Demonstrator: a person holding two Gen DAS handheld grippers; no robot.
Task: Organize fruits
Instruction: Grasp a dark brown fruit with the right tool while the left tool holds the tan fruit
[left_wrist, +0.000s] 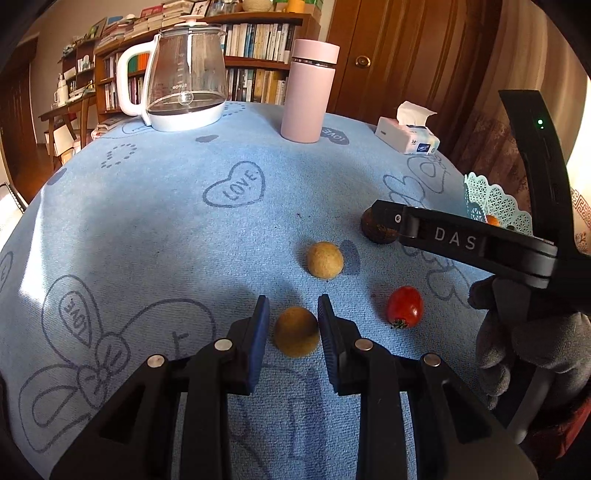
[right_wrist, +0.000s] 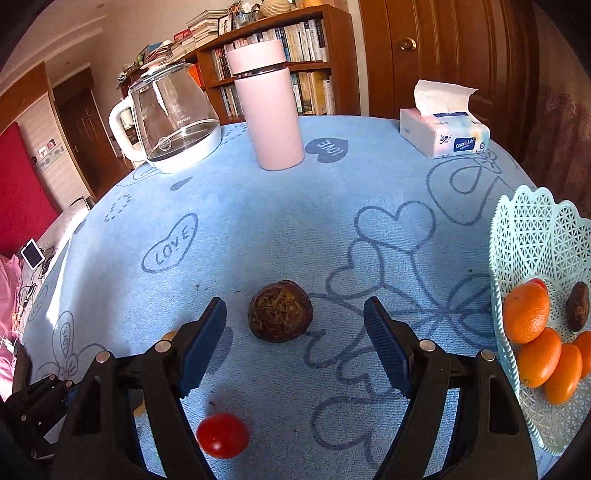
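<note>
The left gripper (left_wrist: 293, 325) clamps a small, firm, light tan fruit (left_wrist: 296, 331) across its middle, low over the bench (left_wrist: 177, 221). The right gripper (right_wrist: 295, 332) stands released around the rough brown fruit (right_wrist: 280, 311); grip its widest diameter gently.

"LOVE" on tablecloth (left_wrist: 155, 229), "DAS" on right claw (left_wrist: 386, 221)
</note>
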